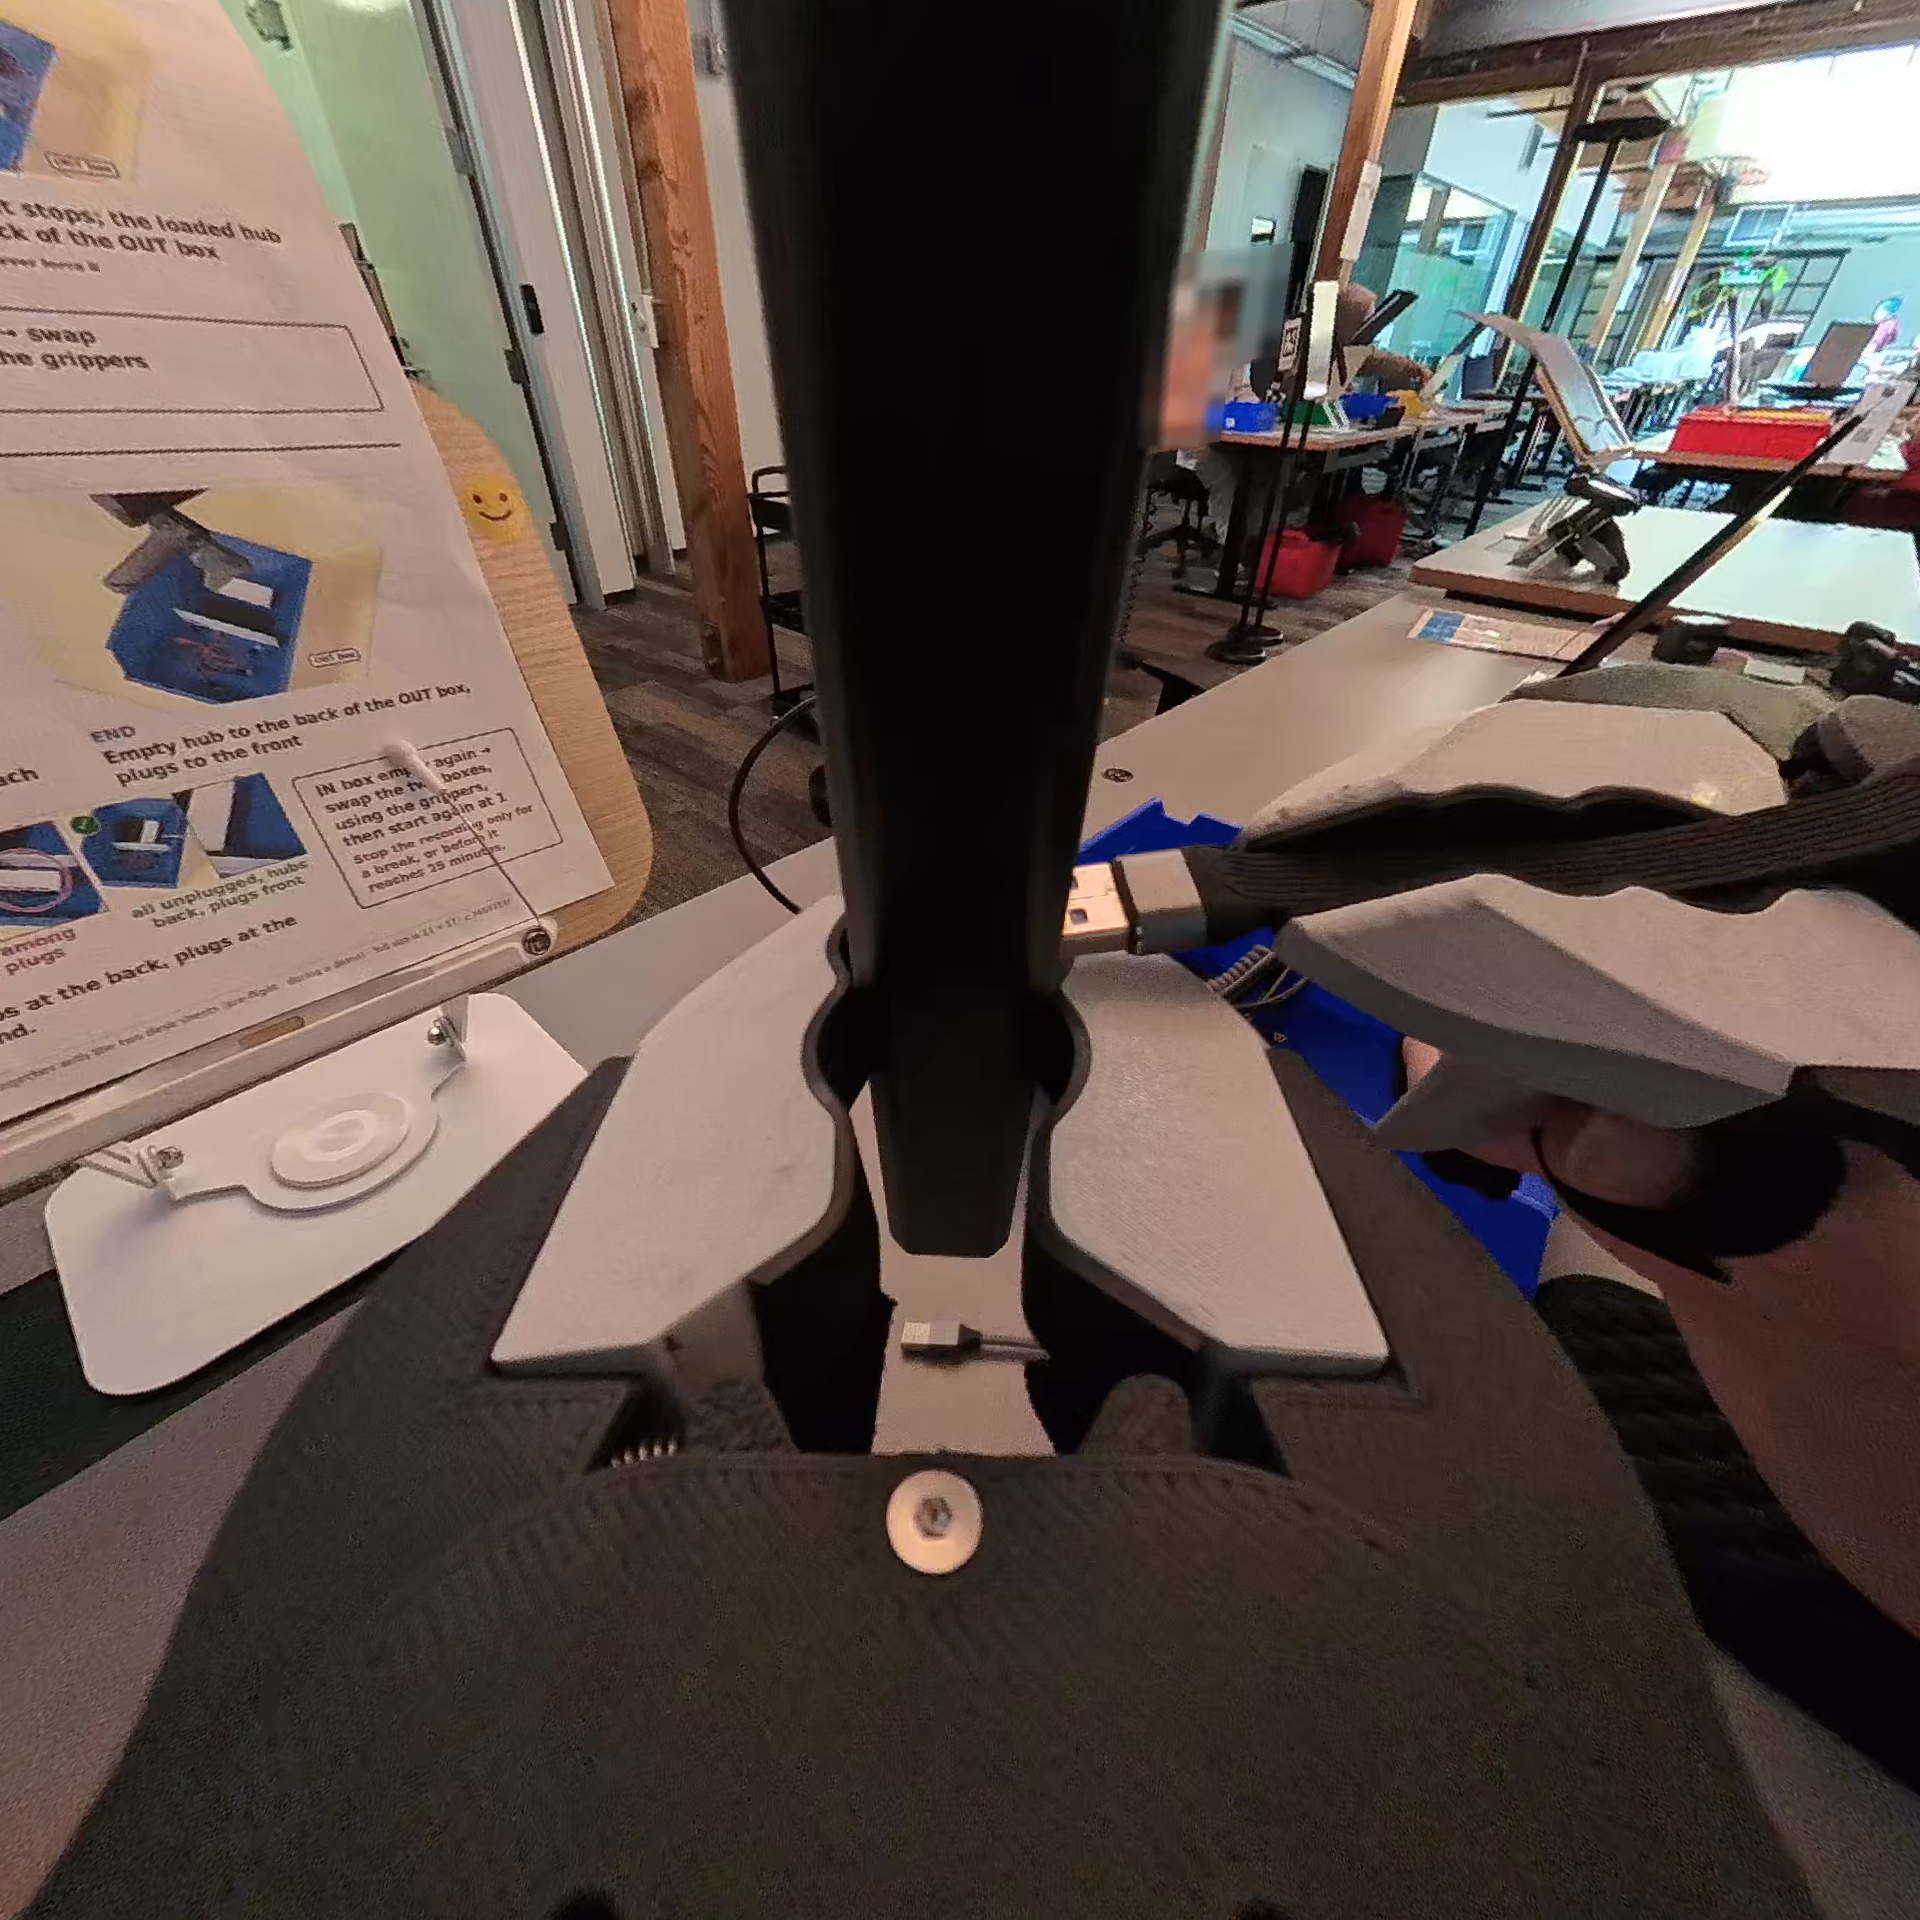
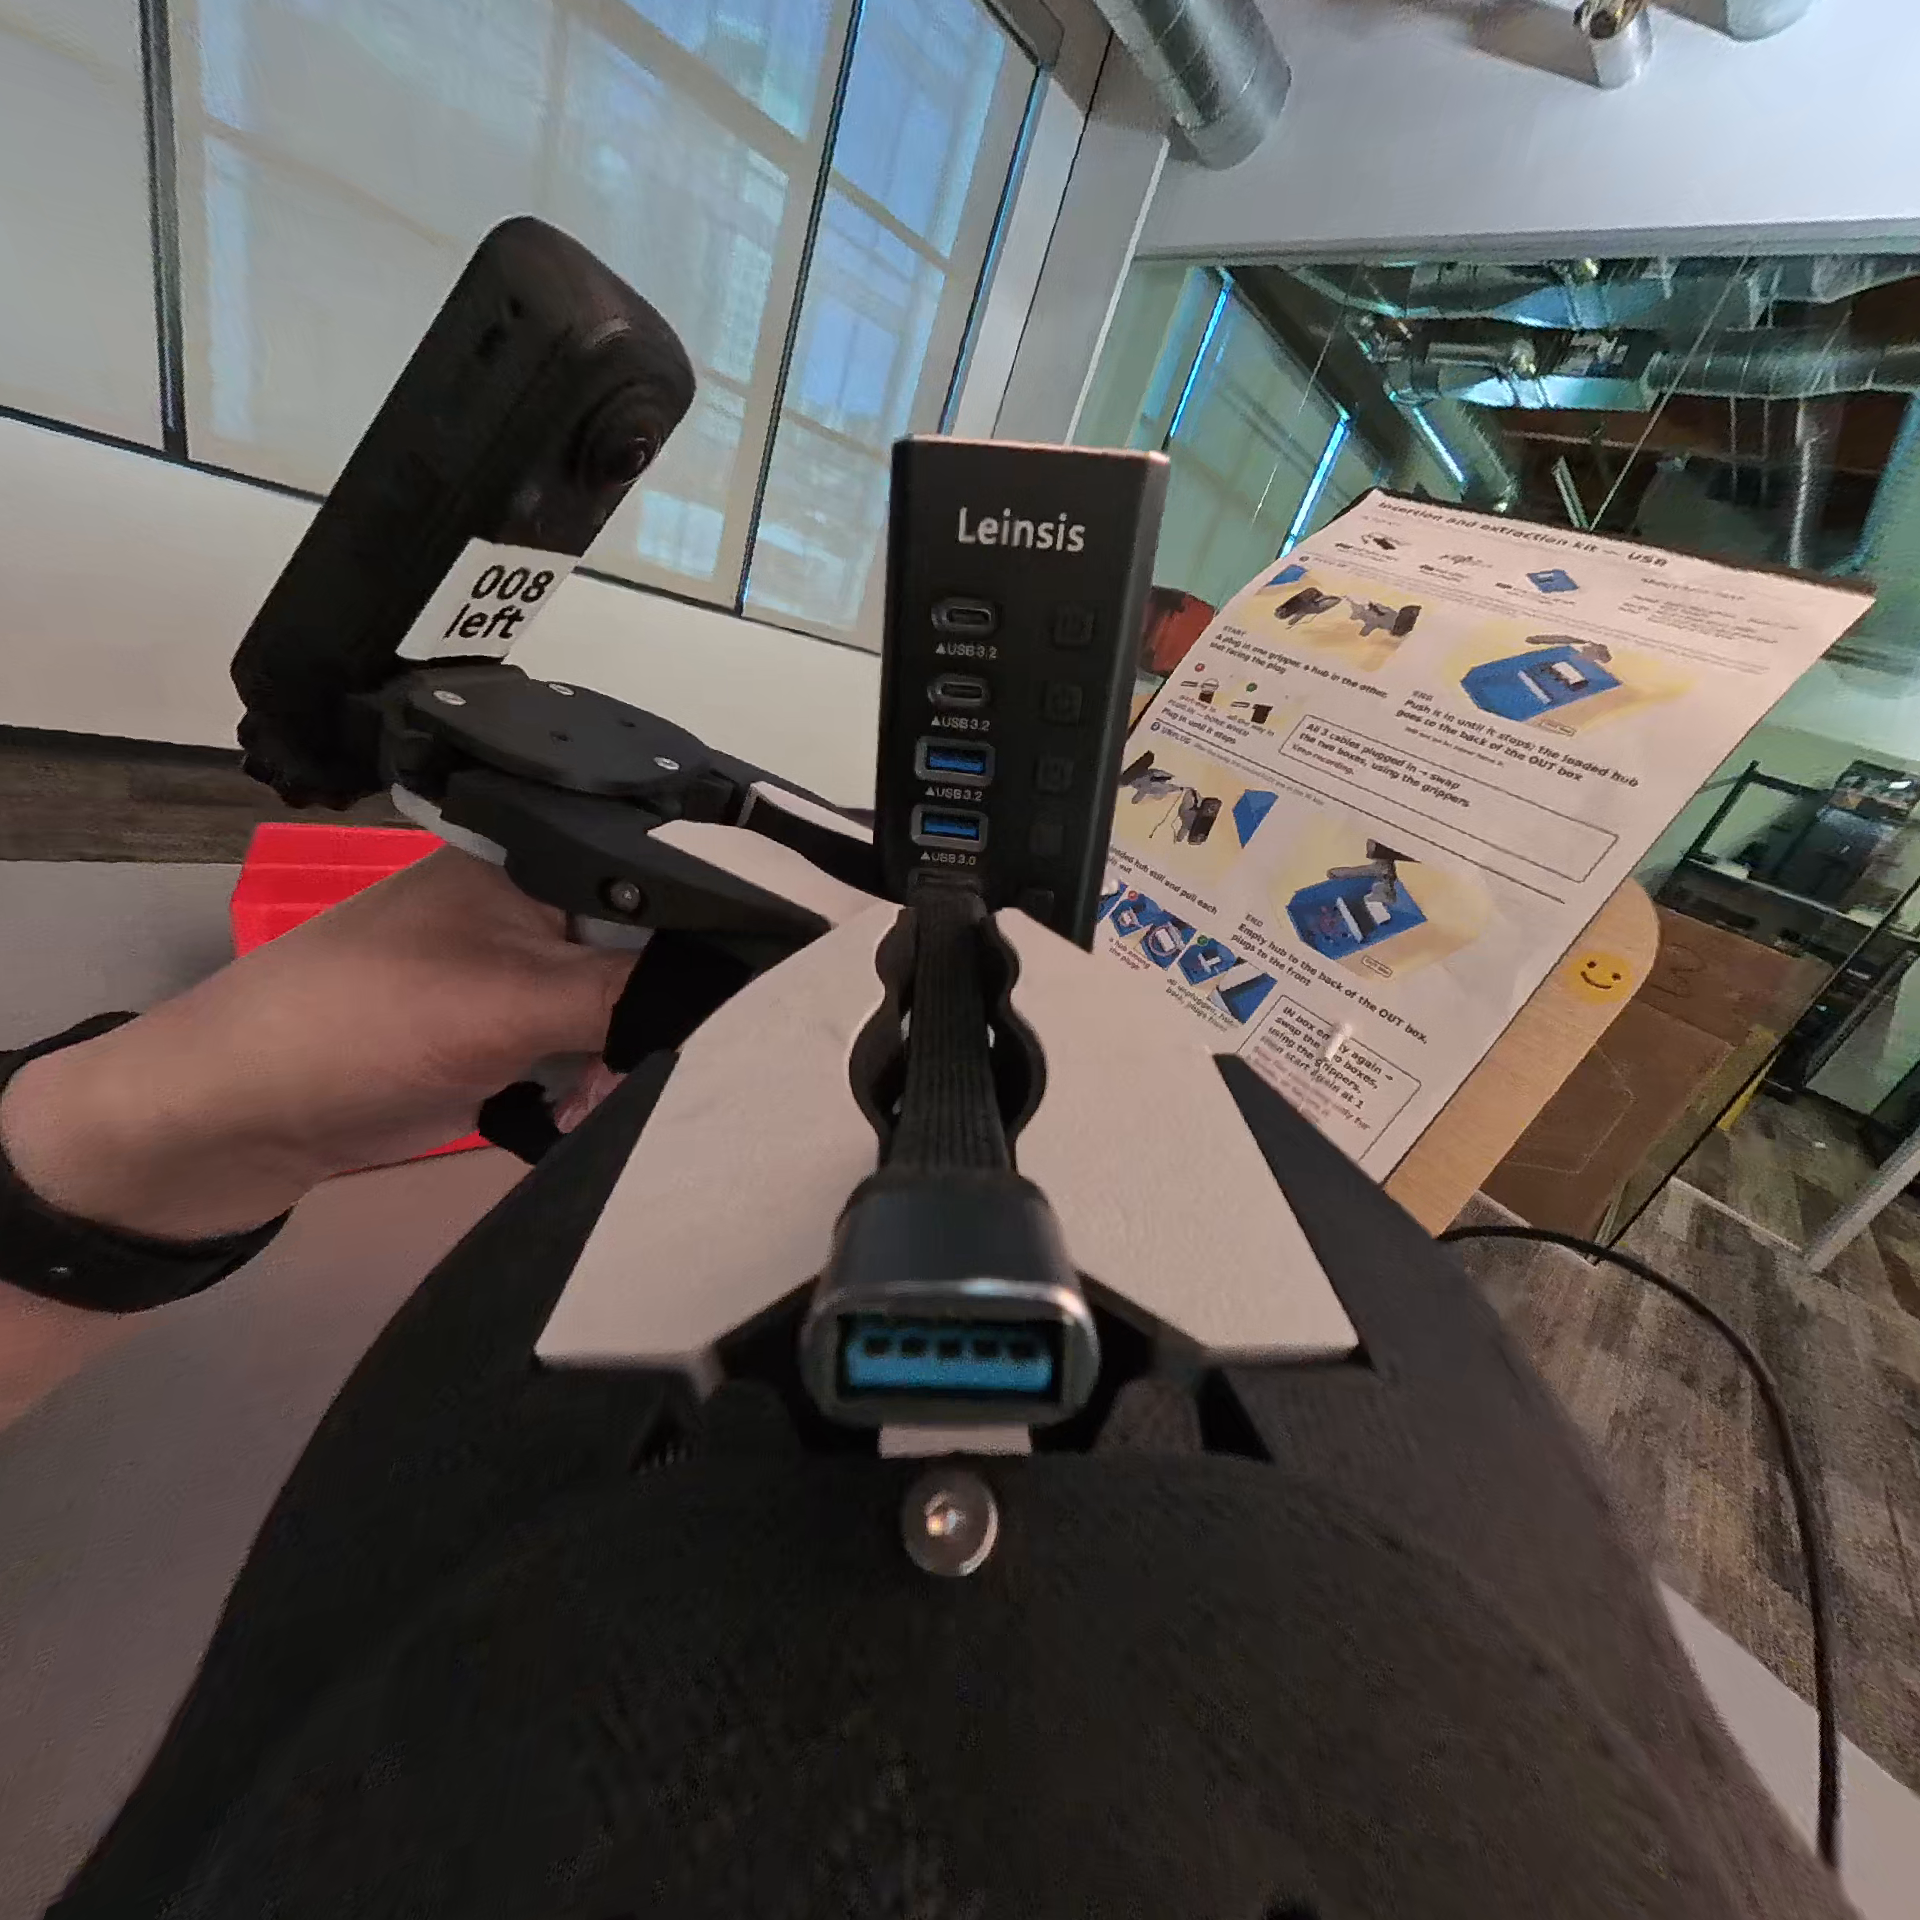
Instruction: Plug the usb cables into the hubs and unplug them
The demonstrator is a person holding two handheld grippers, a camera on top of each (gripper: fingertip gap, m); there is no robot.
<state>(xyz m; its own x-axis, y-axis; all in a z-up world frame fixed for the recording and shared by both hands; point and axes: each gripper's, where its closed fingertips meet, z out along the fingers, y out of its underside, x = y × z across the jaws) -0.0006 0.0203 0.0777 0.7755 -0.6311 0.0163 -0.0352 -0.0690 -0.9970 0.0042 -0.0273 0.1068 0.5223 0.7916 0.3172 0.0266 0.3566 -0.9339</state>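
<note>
Black and upright, the hub (image 2: 1023,675) stood clamped at its lower end between the fingers of the left gripper (image 1: 951,1049), its ports facing the right gripper (image 2: 945,997). That gripper's fingers were clenched on a flat braided cable (image 2: 951,1081), whose metal plug (image 1: 1117,906) sat just beside the hub's edge, apparently not yet seated. The likeliest trouble was a plug arriving tilted or off the port, jamming against the casing; a hard push could then twist the hub in its grip. The pinch sat behind the plug, so the soft cable might buckle or slide.
</note>
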